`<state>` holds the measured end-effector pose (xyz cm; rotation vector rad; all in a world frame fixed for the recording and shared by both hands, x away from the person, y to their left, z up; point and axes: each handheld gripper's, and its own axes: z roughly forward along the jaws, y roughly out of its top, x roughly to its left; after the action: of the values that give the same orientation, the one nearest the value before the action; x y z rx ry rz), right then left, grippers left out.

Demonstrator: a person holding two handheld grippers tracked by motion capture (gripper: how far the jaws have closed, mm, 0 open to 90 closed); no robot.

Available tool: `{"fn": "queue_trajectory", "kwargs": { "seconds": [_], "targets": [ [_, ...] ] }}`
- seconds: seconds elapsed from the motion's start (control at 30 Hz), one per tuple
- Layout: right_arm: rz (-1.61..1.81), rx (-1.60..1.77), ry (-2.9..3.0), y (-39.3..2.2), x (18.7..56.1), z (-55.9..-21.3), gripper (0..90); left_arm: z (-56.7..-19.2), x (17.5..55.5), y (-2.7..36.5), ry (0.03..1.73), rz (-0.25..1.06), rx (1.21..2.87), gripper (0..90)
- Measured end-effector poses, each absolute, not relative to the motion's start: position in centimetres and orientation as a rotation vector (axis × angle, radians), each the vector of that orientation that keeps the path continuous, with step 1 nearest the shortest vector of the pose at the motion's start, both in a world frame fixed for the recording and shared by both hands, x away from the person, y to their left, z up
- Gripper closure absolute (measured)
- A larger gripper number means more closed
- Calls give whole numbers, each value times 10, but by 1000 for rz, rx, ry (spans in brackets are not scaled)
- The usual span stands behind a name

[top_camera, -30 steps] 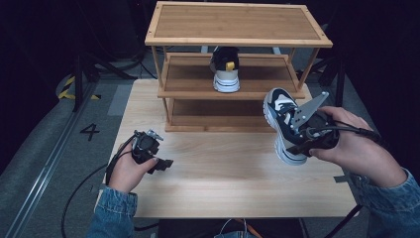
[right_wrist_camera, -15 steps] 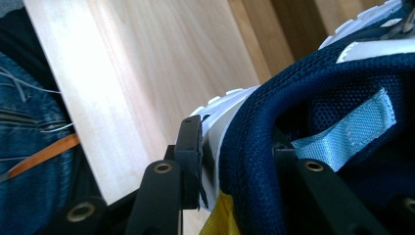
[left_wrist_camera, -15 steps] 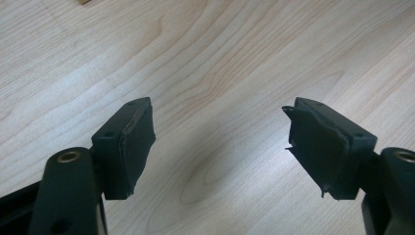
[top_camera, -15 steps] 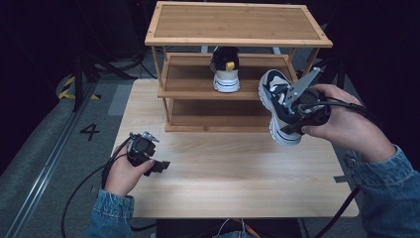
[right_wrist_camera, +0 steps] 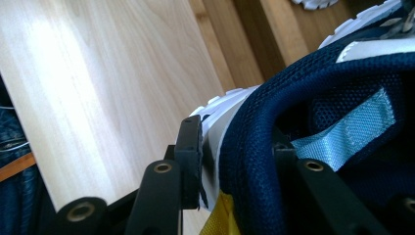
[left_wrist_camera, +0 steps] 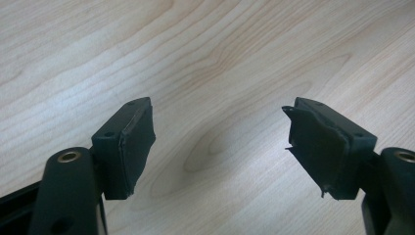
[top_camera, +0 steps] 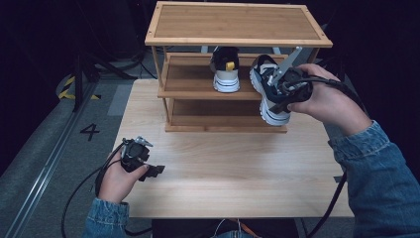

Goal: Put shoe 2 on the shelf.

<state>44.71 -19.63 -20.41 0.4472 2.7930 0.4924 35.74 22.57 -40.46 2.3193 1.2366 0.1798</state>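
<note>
A painted "4" (top_camera: 89, 131) marks the grey floor left of the pale wood-grain table (top_camera: 233, 173). The right gripper (top_camera: 282, 89) clamps the padded navy mesh heel collar of a white-soled sneaker (top_camera: 270, 94), held aloft before the slatted wooden shoe rack (top_camera: 237, 29), beside a matching sneaker (top_camera: 225, 69) on its middle shelf. The left gripper (top_camera: 148, 171) rests low over the table, its jaws spread wide and empty.

Light wood-grain table (top_camera: 237, 168); brown three-tier wooden rack (top_camera: 237, 22). Navy mesh sneaker (top_camera: 270, 91): white sole, light blue inner tab. Shelf sneaker (top_camera: 225, 69): black, white heel, yellow tab. Denim sleeves blue.
</note>
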Motion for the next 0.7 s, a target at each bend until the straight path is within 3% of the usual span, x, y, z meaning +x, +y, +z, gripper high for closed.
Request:
{"fn": "queue_trajectory", "kwargs": {
  "seconds": [0.7],
  "targets": [
    [470, 461, 2833, -166, 512, -216, 674, -407, 340, 243, 1305, 192, 2286, 258]
  ]
}}
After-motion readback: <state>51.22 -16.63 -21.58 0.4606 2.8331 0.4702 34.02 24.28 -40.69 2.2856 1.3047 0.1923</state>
